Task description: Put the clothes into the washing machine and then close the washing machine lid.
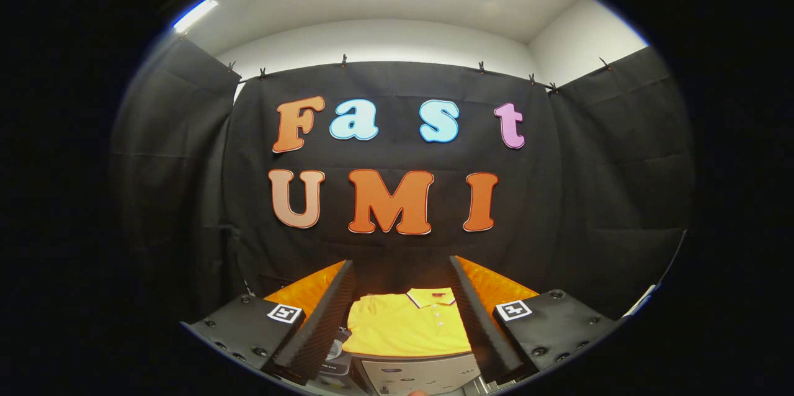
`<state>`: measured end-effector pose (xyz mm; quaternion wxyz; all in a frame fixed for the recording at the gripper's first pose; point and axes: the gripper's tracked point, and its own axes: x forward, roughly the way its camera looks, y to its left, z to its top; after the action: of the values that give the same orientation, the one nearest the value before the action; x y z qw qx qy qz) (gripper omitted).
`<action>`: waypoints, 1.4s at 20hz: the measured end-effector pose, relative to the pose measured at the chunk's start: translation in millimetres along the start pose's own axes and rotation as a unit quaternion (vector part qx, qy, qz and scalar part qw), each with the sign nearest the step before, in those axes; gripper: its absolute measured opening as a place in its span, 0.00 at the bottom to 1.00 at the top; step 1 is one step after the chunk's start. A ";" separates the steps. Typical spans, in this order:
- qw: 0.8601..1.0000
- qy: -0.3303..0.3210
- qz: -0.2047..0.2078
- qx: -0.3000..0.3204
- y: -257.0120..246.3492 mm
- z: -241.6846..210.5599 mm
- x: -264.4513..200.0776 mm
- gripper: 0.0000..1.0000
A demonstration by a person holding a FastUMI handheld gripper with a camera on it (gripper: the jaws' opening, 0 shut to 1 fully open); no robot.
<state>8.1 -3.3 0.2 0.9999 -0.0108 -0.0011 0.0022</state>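
Claw (402, 315) wide apart, holds nothing. Fingers (322, 321) stick out ahead, one each side of shirt. Washer (415, 374) top sits low between fingers, pale grey, small marks on front. Dark bit of something just beside washer, by left finger; cannot tell what. Yellow shirt (403, 324) lies flat past washer, folded, collar and buttons at far end. Orange surface (502, 287) under shirt, shows beyond both fingers. Black cloth wall (397, 259) behind. White wall (384, 39) and lamp (195, 13) up top.
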 end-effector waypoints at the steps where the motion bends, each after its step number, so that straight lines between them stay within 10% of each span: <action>1: 1.000 0.000 0.000 0.000 -0.9 -0.9 0.1 0.98; 14: 0.999 0.046 -0.004 0.009 -39.1 -43.2 66.2 0.98; 28: 0.975 0.221 -0.027 0.023 -91.2 -193.6 205.1 0.98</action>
<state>214.1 -97.8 -191.0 0.9752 0.0117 0.2193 -0.0268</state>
